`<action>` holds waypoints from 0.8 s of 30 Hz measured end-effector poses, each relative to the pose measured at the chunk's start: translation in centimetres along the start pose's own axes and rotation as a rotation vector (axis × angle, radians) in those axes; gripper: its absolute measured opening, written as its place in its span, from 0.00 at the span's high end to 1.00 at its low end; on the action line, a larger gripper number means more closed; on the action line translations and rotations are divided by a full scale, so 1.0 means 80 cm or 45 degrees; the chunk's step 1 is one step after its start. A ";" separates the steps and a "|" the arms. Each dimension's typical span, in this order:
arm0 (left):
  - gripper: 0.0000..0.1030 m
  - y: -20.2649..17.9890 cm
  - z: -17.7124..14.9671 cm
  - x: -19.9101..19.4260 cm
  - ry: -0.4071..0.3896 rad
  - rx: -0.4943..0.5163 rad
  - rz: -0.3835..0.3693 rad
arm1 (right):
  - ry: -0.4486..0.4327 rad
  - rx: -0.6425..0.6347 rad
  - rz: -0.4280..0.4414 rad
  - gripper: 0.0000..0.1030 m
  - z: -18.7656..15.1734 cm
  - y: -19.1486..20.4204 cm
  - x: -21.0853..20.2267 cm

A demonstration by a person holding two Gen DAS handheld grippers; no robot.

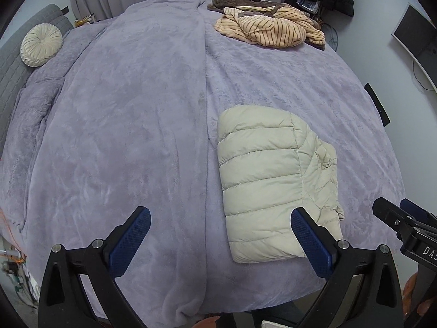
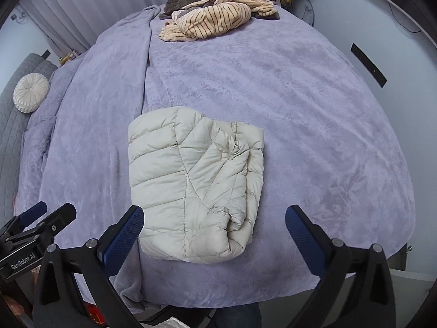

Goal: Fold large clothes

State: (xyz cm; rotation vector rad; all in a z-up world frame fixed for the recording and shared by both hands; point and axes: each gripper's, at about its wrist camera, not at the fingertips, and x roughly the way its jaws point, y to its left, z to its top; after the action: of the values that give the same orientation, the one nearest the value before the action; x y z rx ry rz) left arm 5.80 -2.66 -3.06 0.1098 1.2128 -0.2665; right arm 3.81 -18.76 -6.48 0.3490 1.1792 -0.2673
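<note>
A cream quilted puffer jacket [image 1: 270, 180] lies folded into a compact rectangle near the front edge of the purple bed [image 1: 136, 125]; it also shows in the right wrist view [image 2: 196, 180]. My left gripper [image 1: 220, 232] is open and empty, hovering above the bed's front edge, left of the jacket's near end. My right gripper [image 2: 214, 231] is open and empty, just in front of the jacket's near edge. Each gripper shows at the side of the other's view, the right one [image 1: 401, 218] and the left one [image 2: 41, 218].
A pile of tan striped and brown clothes [image 1: 270, 24] lies at the bed's far end, also in the right wrist view [image 2: 218, 13]. A round cream cushion [image 1: 41, 45] rests on a grey headboard at left. A monitor [image 1: 418, 38] stands at right. Curtains hang behind.
</note>
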 end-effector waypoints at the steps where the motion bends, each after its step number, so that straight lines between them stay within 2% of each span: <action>1: 0.00 0.001 -0.001 -0.002 -0.004 -0.004 0.012 | -0.002 -0.002 -0.019 0.00 -0.002 0.003 -0.004; 7: 0.00 0.005 -0.005 -0.012 -0.006 -0.018 0.035 | -0.026 -0.039 -0.072 0.00 -0.008 0.018 -0.025; 24: 0.00 0.000 -0.014 -0.023 0.007 0.010 0.052 | -0.030 -0.049 -0.080 0.00 -0.009 0.028 -0.035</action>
State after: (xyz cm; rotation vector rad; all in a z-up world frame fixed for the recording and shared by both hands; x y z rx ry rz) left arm 4.14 -2.15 -1.72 0.1422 1.2135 -0.2354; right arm 3.06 -16.38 -3.85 0.2751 1.1718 -0.3024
